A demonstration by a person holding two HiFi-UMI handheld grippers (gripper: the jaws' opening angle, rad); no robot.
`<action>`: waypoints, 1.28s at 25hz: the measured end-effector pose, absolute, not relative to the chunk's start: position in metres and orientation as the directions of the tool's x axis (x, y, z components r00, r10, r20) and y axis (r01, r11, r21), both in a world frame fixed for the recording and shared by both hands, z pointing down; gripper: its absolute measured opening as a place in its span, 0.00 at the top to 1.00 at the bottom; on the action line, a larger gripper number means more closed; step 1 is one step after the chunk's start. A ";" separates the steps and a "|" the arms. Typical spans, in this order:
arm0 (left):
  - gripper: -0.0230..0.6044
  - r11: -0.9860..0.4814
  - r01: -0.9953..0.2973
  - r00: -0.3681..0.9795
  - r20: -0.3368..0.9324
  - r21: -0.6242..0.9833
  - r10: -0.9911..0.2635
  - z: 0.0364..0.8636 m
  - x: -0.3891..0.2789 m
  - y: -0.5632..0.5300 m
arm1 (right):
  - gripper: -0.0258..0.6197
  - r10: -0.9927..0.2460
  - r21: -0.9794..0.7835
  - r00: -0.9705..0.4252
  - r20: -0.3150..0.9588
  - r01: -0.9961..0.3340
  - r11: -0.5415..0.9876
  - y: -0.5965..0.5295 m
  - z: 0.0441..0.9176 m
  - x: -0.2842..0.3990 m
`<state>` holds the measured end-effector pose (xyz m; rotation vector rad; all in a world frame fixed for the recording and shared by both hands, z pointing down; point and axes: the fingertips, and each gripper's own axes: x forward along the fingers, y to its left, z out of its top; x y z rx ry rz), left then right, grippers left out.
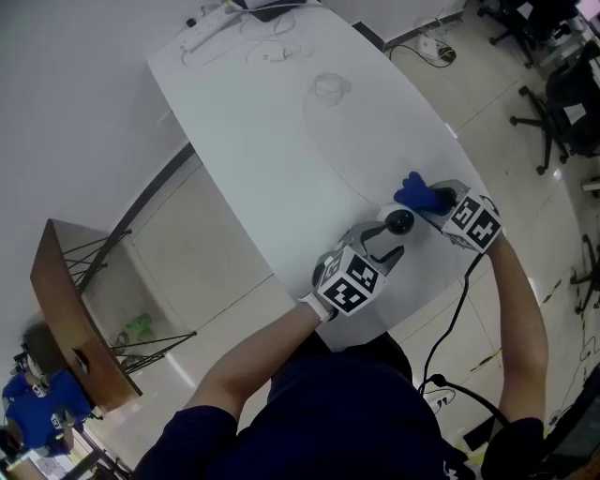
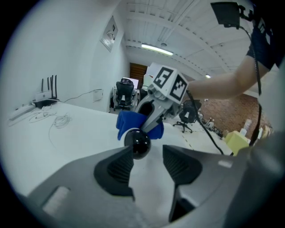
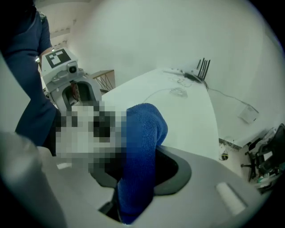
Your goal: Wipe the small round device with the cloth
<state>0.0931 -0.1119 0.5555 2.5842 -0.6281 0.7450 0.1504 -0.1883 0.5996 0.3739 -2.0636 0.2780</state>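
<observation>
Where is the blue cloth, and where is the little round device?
cloth (image 3: pixel 140 151): right gripper view, middle of the hanging fold.
device (image 2: pixel 138 143): left gripper view, centre of its shiny black front.

1. A white table (image 1: pixel 281 159) with rounded corners stands on a pale tiled floor (image 1: pixel 225 253).
2. At its far left corner lies a white power strip (image 1: pixel 208 23).
3. Just beside that, along the far edge, sits a dark router (image 2: pixel 46 94) with upright antennas.
4. Loose white cables (image 1: pixel 267 42) trail near both.
5. Further in, toward the middle, lies a small coil of thin wire (image 1: pixel 330 87), its tail curving toward the right edge.
</observation>
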 end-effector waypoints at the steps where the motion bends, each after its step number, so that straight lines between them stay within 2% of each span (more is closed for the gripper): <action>1: 0.63 -0.829 -0.510 0.760 0.571 0.229 -0.310 0.556 0.093 -0.112 | 0.72 -0.121 -0.060 -0.455 0.882 -0.363 0.930 -0.187 0.610 0.151; 4: 0.63 -0.829 -0.509 0.759 0.574 0.230 -0.307 0.558 0.092 -0.113 | 0.72 -0.064 -0.085 -0.403 0.913 -0.342 0.936 -0.181 0.637 0.149; 8: 0.63 -0.821 -0.517 0.757 0.577 0.242 -0.306 0.560 0.089 -0.111 | 0.72 -0.074 -0.086 -0.372 0.925 -0.397 0.914 -0.182 0.650 0.147; 13: 0.63 -0.810 -0.533 0.756 0.567 0.244 -0.327 0.555 0.079 -0.111 | 0.72 -0.234 -0.074 -0.464 0.855 -0.554 0.829 -0.189 0.614 0.156; 16: 0.63 -0.804 -0.544 0.755 0.557 0.239 -0.345 0.551 0.074 -0.110 | 0.72 -0.376 0.020 -0.505 0.777 -0.578 0.816 -0.182 0.563 0.154; 18: 0.63 -0.802 -0.547 0.753 0.560 0.241 -0.345 0.551 0.073 -0.108 | 0.72 -0.457 0.151 -0.505 0.732 -0.534 0.832 -0.170 0.527 0.144; 20: 0.63 -0.806 -0.541 0.755 0.560 0.239 -0.341 0.551 0.077 -0.106 | 0.72 -0.495 0.305 -0.495 0.714 -0.416 0.857 -0.153 0.502 0.130; 23: 0.63 -0.819 -0.523 0.763 0.557 0.234 -0.328 0.548 0.085 -0.103 | 0.72 -0.484 0.465 -0.471 0.737 -0.166 0.869 -0.125 0.496 0.105; 26: 0.63 -0.836 -0.501 0.767 0.563 0.226 -0.308 0.549 0.091 -0.097 | 0.72 -0.447 0.501 -0.410 0.795 0.029 0.865 -0.110 0.518 0.095; 28: 0.63 -0.840 -0.494 0.766 0.570 0.224 -0.299 0.552 0.092 -0.095 | 0.72 -0.427 0.481 -0.403 0.809 0.036 0.876 -0.114 0.526 0.094; 32: 0.63 -0.834 -0.502 0.764 0.570 0.229 -0.303 0.554 0.089 -0.097 | 0.71 -0.399 0.377 -0.458 0.794 -0.144 0.915 -0.146 0.514 0.095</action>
